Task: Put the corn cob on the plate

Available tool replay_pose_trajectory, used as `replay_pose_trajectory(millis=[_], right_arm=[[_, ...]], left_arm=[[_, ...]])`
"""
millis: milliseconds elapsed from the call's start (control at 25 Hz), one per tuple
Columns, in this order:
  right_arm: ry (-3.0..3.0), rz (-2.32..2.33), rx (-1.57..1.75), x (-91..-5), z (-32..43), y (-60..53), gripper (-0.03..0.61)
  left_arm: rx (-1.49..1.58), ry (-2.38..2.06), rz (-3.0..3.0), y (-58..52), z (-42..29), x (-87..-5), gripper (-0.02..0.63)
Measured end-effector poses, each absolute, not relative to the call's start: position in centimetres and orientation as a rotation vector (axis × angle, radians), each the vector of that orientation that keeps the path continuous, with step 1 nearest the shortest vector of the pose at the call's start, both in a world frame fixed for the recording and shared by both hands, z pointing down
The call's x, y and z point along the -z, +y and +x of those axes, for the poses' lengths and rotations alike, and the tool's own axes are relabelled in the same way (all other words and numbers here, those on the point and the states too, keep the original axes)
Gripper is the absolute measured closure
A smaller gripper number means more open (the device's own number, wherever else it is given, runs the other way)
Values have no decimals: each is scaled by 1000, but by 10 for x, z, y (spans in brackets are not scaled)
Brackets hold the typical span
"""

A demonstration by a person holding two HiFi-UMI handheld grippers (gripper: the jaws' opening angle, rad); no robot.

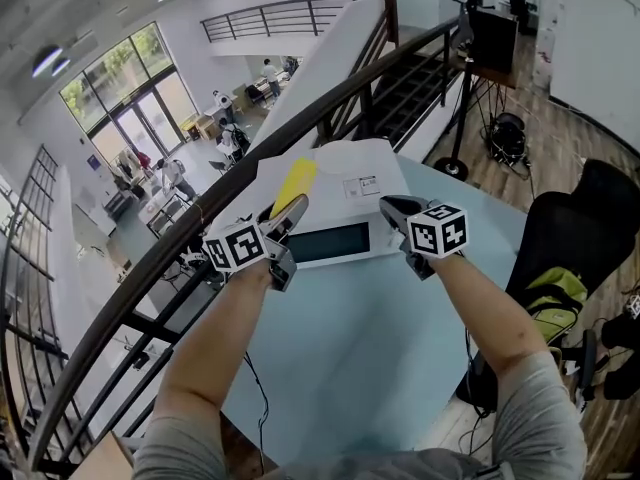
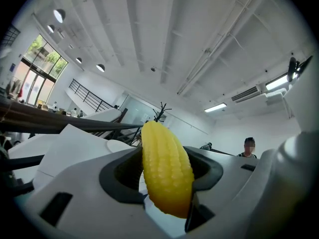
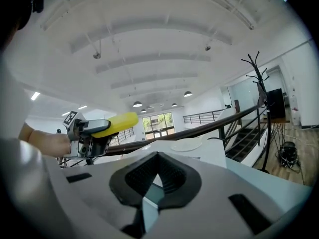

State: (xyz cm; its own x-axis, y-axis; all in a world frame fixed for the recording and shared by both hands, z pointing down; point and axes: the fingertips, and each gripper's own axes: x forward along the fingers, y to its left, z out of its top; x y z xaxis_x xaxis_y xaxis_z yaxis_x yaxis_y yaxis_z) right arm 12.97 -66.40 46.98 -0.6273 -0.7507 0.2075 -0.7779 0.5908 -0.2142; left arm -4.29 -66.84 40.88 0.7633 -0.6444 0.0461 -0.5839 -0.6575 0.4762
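Left tongs [image 1: 288, 216] clamp corn [image 2: 167, 176], centre frame, over the pale blue desk [image 1: 350, 348]. Corn is yellow, bumpy and tapered, tip past the jaws. Right tongs [image 3: 153, 183] closed, empty; ribbed black pads.

Bright, even daylight; sharp focus, fisheye-warped dark edges.

We are on the upper gallery of a big open-plan office or lab building. A dark railing [image 1: 300, 133] edges it and a staircase [image 1: 405, 83] drops beside it. Below we see a lower floor [image 1: 190, 160] with desks and people before tall glazed doors [image 1: 125, 103]. Up here stand a pale blue table [image 1: 380, 348], a black office chair [image 1: 580, 233] and a coat stand [image 3: 259, 98], under round ceiling lamps [image 2: 59, 15].
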Motion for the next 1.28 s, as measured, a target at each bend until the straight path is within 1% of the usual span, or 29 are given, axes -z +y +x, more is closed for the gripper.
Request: replay_pose_trajectory(millis=[280,800,1280], right_arm=[[-2645,1333,-437,-487,138,-712,562],[-2594,1367,-427,-503,149,-779,562],[-2563,1327,-363,-510,142,-824,561]], left_arm=[[97,-956,2507,-717,-26,-413,377],[-256,-1058,2562,-808,22,-454,377],[-508,-1162,2516,-878,39,-494,377]])
